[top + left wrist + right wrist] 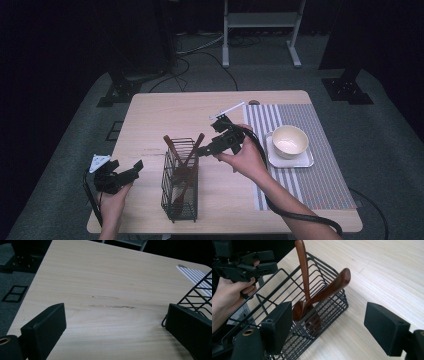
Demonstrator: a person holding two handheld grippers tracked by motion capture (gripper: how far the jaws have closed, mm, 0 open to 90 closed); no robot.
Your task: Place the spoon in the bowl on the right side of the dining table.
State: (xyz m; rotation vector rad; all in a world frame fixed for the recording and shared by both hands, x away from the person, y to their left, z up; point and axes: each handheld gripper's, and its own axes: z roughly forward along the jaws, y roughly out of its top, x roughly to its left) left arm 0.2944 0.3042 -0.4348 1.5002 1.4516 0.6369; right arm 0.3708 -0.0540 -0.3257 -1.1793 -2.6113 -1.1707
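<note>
One wire basket stands near the table's front edge, holding two wooden spoons. Right gripper hovers beside them, released. Left gripper released, empty. One bowl on one tray.

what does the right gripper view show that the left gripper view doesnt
Right gripper view: two dark brown wooden spoons leaning crossed inside the black wire basket, plus the person's other hand holding the left gripper, and its own right gripper, jaws wide apart.

Left gripper view: a corner of the grey striped placemat, dark scuff marks on the wood, and carpeted floor.

Both: the basket and the light wooden table.
</note>
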